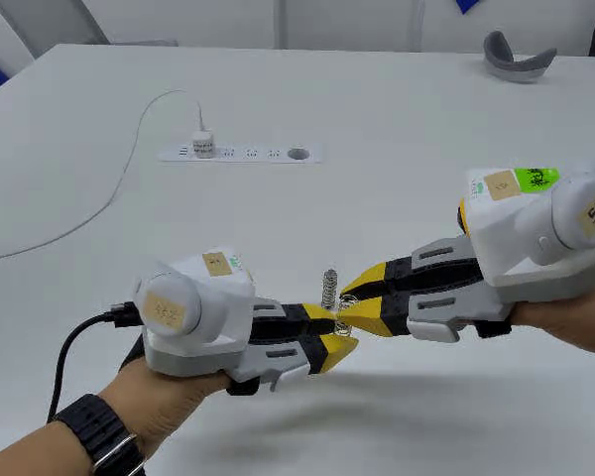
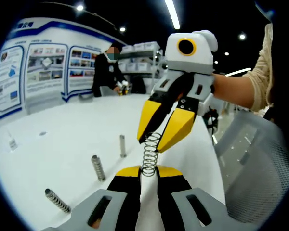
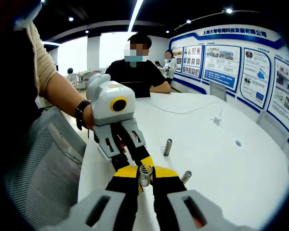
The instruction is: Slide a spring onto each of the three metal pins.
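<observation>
The spring [image 1: 329,288] is up in the air over the worktop [image 1: 397,129], pinched at both ends. The left gripper [image 2: 149,172] has its jaws clenched on the bottom coils, and the right gripper [image 3: 144,173] is nipping the top. It looks featherlight, squishy and ready to ping off, so I'd hold one end gently and keep the bore free. A bare-looking pin [image 2: 122,146] stands ahead with plenty of open room around it.

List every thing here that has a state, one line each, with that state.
left tongs, shut on the spring
right tongs, shut on the spring
spring, gripped at both ends, in the air
far pin, upright, bare
middle pin, wearing a spring
near pin, wearing a spring
power strip, one plug in
</observation>
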A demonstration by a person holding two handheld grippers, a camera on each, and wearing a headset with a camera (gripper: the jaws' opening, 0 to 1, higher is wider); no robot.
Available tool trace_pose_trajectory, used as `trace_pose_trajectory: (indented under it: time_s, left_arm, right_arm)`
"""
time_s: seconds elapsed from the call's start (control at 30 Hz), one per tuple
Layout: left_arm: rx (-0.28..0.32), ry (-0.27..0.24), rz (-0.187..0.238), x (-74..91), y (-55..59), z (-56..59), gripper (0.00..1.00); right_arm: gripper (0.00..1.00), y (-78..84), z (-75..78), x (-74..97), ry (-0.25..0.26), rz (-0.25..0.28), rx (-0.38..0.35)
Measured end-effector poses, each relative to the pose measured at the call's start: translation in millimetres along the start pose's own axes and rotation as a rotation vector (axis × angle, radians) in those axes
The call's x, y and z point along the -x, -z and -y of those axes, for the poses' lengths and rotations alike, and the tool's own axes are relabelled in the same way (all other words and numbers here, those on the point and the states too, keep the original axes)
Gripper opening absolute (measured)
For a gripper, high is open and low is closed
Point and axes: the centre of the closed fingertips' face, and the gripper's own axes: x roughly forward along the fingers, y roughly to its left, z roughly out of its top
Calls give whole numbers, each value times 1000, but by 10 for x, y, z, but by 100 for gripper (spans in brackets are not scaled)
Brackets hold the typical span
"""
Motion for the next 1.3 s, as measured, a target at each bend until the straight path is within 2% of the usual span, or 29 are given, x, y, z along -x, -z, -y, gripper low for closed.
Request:
trace_pose_trajectory:
  time_s: [0.13, 0.5, 0.73, 1.0, 1.3]
  left_arm:
    - [6, -13, 6, 33, -17, -34, 15]
    - [30, -54, 3, 205, 52, -147, 25]
    - [54, -91, 5, 368, 111, -233, 30]
    - [51, -132, -6, 545, 194, -303, 34]
    - [101, -206, 19, 772, 267, -441, 39]
  right_arm:
    - [12, -15, 14, 12, 7, 2, 2]
    - [12, -23, 64, 65, 24, 5, 2]
    - [12, -4, 112, 109, 38, 3, -2]
    - [12, 9, 165, 155, 53, 3, -7]
    - [12, 28, 253, 235, 83, 6, -18]
